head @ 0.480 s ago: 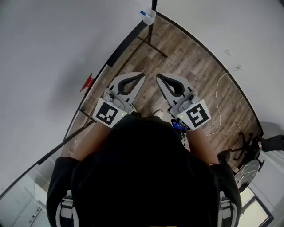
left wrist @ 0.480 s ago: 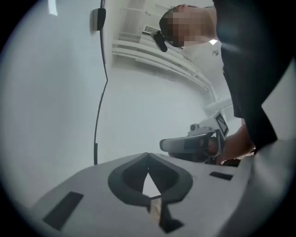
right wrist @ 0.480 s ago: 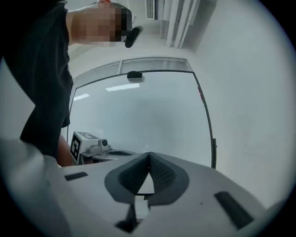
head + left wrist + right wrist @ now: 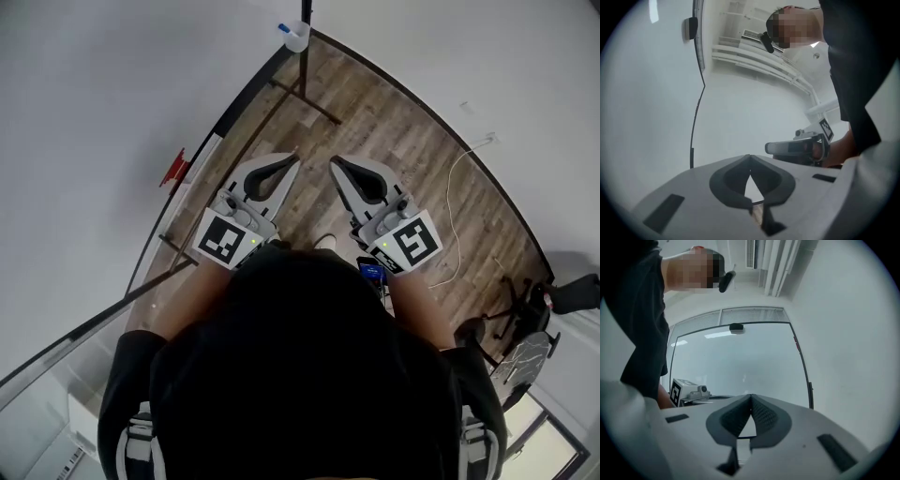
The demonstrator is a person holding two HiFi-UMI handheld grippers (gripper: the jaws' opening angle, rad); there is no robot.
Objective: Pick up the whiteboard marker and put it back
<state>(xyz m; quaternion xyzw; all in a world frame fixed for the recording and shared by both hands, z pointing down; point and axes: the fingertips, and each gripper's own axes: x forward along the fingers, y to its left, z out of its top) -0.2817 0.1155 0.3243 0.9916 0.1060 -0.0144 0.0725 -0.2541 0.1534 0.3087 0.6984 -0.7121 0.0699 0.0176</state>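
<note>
In the head view, what appears to be the whiteboard marker (image 4: pixel 284 28), seen only as a small blue tip, stands in a white cup (image 4: pixel 296 38) at the far end of the whiteboard (image 4: pixel 94 141), well apart from both grippers. The left gripper (image 4: pixel 295 158) and the right gripper (image 4: pixel 335 162) are held side by side above the wooden floor (image 4: pixel 403 141), each with its jaws closed tip to tip and nothing between them. The marker is shown in neither gripper view. In the left gripper view only the right gripper (image 4: pixel 797 147) is seen against a pale surface, while in the right gripper view the dark-framed whiteboard (image 4: pixel 740 362) is faced squarely.
</note>
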